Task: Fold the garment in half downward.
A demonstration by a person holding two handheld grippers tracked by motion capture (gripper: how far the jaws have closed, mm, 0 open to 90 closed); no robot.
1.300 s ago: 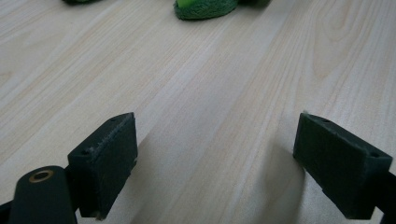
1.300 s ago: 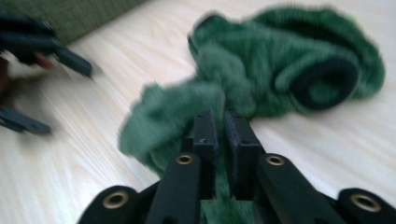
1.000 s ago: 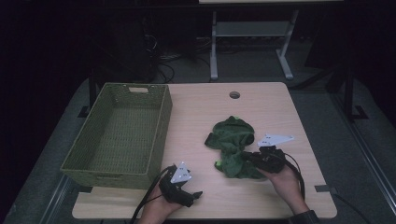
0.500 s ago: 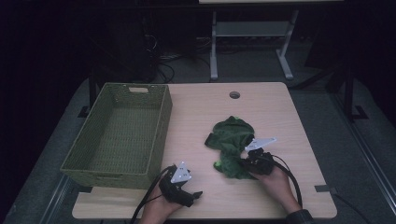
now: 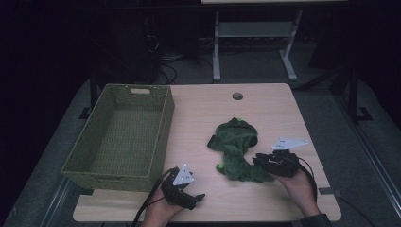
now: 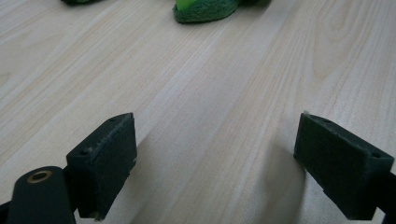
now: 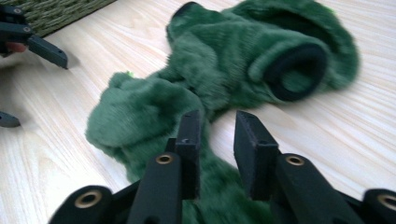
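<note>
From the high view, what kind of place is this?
Probably a lab or recording workspace, not a home: a light wooden desk with a cable hole stands on grey carpet in a dark room, a metal-legged bench and loose floor cables behind it.

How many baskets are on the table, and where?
1. The green woven basket sits on the table's left side, left of the green plush garment; its edge also shows at the top left of the right gripper view. Nothing seems hidden.
</note>
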